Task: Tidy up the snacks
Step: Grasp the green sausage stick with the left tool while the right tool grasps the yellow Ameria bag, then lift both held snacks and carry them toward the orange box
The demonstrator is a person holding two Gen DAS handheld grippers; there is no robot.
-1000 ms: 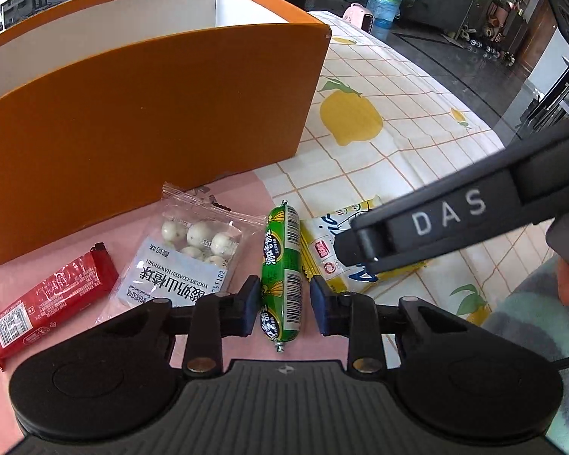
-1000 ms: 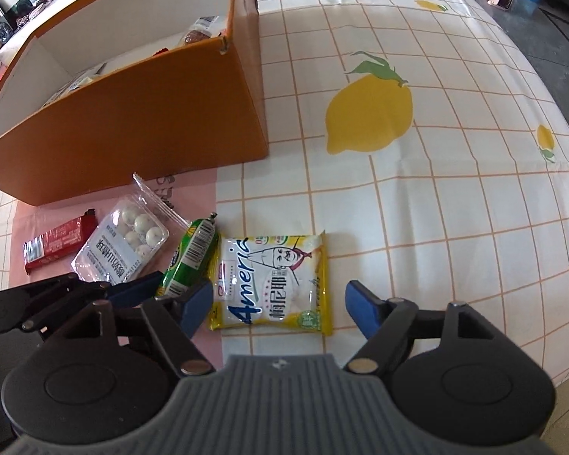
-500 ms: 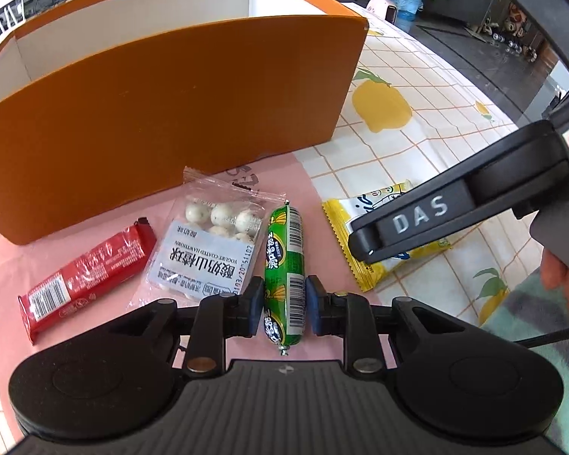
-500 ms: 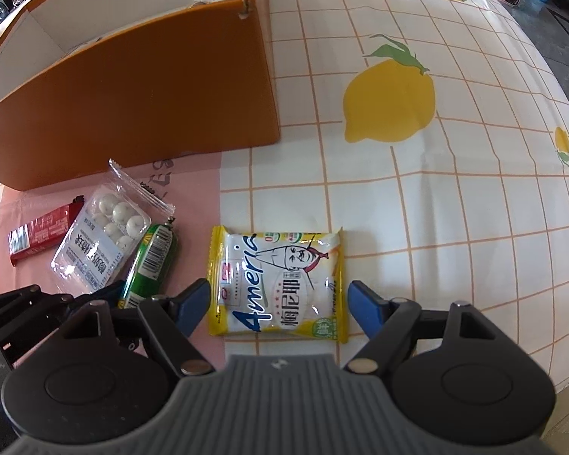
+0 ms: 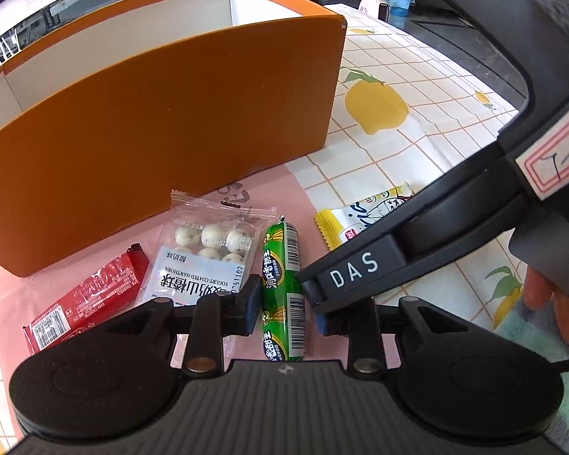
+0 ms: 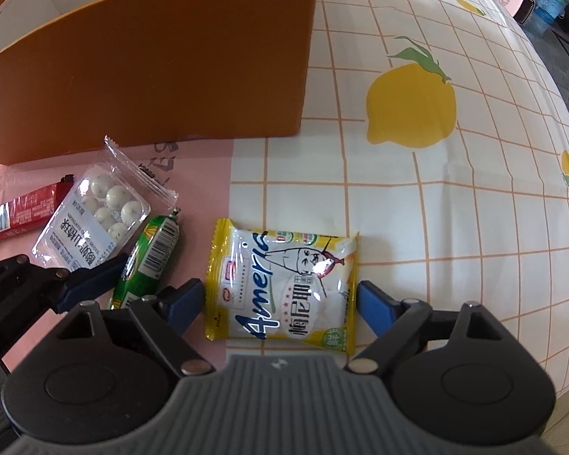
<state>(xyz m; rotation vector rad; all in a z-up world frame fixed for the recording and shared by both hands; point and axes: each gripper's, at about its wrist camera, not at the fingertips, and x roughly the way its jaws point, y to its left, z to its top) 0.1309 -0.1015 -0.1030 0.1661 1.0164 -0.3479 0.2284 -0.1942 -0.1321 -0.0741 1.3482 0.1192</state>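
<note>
Since the earlier frame, the left gripper (image 5: 284, 305) has been closed: its fingers are clamped on the green sausage (image 5: 283, 288). Right gripper (image 6: 278, 297) fingers are spread apart, flanking the yellow packet (image 6: 284, 284) on the desk (image 6: 455, 227).

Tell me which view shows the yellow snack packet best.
The right wrist view: the yellow snack packet lies whole and unobstructed between the open right gripper fingers. In the left wrist view, the right gripper's body covers most of it, leaving one end.

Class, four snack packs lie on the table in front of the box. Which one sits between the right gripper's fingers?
The yellow packet, flat on the checked cloth, framed by the open right gripper. The green sausage, clear ball pack and red bar lie further left.
</note>
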